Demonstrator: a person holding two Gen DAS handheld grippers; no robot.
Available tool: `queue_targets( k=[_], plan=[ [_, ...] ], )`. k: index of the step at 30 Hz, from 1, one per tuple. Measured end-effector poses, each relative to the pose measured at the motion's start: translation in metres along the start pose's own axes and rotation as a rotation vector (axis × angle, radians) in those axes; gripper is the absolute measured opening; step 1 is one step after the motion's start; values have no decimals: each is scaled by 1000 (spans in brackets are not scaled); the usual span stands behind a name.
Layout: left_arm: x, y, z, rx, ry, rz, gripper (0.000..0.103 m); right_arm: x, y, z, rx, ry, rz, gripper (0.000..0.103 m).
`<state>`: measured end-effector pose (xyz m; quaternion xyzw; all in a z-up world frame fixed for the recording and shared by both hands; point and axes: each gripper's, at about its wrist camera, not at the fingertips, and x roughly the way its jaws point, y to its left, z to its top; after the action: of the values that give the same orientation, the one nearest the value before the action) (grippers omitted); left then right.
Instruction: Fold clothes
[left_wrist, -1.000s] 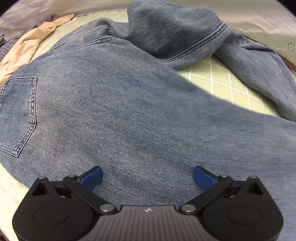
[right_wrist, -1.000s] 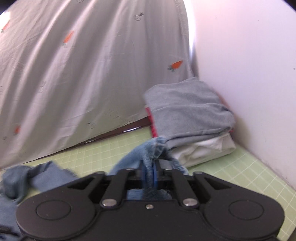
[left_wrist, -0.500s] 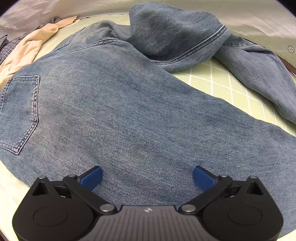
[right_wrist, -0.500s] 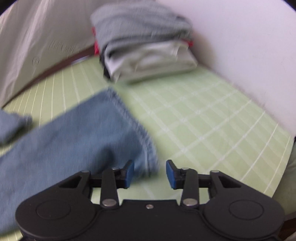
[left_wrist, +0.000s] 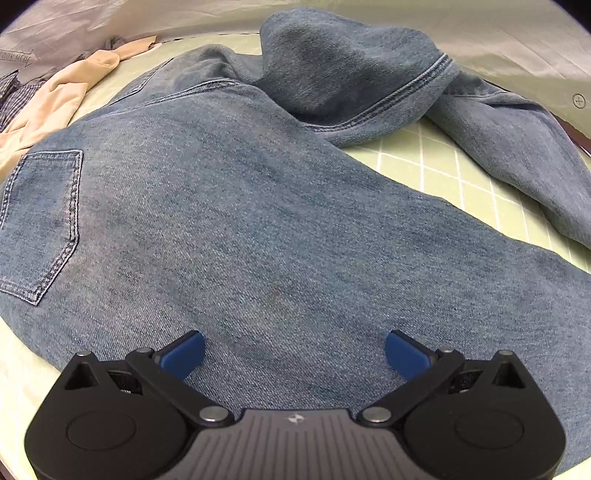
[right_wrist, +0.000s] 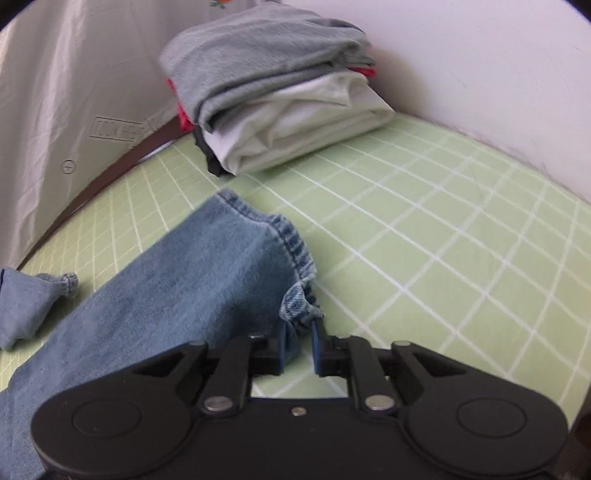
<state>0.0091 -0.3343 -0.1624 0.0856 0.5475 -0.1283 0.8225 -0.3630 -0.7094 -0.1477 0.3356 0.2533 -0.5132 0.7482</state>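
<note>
Left wrist view: the jeans lie spread on the green gridded worktop, seat side up with a back pocket at the left and one leg doubled back over the top. The left tongs hang over the seat, jaws wide apart, nothing between them. A cream garment sits past the waistband.

Right wrist view: the right tongs are closing on the hem of the lower leg, and the bunched hem corner sits between the blue pads. A folded pile rests by the wall, well apart.

To do this step well, I judge the pinch should catch both layers of the hem, not just the frayed corner, before lifting. The leg should then travel straight along its length toward the waistband, while the left tongs pin the seat so the denim does not drag.
</note>
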Motion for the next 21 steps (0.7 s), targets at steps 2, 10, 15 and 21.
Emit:
queue_targets(
  k=[2,10,15,21],
  plan=[
    [-5,10,-2,-18,-1,-34,103,-17,-6,15,43,-57,25,3],
    [-72,114,-51,-331,-148,-5,102,-80,-4,44,-125,-233,-93,1],
    [-94,197,-81,-515,-160,48,102,-44,-15,10,-86,10,-216,6],
    [-76,277,-91,-710,-156,4,102,-69,25,-25,-21,29,-202,79]
  ],
)
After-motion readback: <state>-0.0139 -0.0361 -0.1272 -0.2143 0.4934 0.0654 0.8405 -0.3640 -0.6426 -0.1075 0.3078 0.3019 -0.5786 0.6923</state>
